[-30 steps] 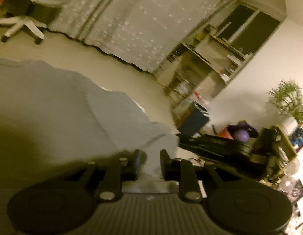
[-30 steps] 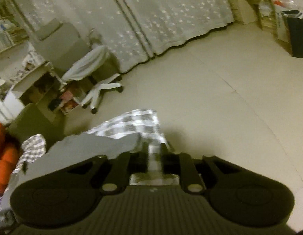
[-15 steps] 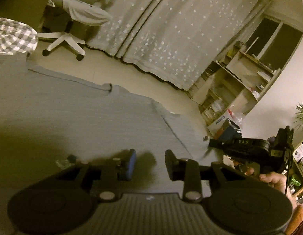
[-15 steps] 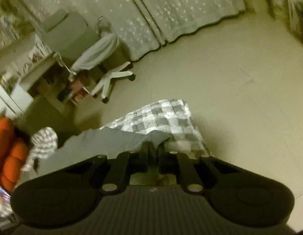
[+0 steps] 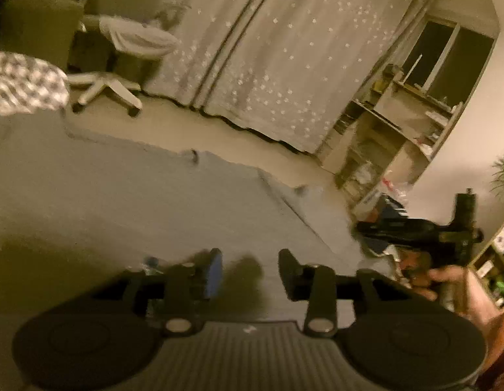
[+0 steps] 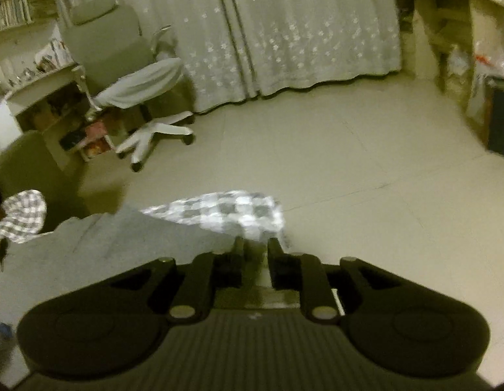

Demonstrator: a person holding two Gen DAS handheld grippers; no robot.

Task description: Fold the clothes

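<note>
Roughly from left to right across the left wrist view: a checked cloth [image 5: 27,86] sits at the far left edge of the work surface, and a grey garment [image 5: 128,202] is spread flat over most of that surface, its far hem running along the far edge, with the floor beyond it. At the bottom centre the left gripper [image 5: 250,270] hovers over the near part of the garment; its jaws are opening, standing moderately apart with nothing between them, only grey fabric and shadow beneath. At the right edge of the surface the person's right hand [image 5: 447,277] holds the right gripper [image 5: 359,231] at the garment's right corner.

From the right wrist view the grey garment [image 6: 128,238] fills the lower left, the checked cloth [image 6: 226,211] lies just beyond its corner, and an office chair [image 6: 121,65] stands on the floor behind. The right gripper [image 6: 255,251] has narrow jaws that are opening, with pale fabric showing between them; the blur leaves it unclear whether the pads are pressing on it.

Judging by the way it lies, the garment is light, soft and limp, with no stiffness of its own. It will sag and crease wherever it is lifted. The sensible places to pinch are the hem corners or a seam edge, taken with both claws together so that the fold line stays straight.
</note>
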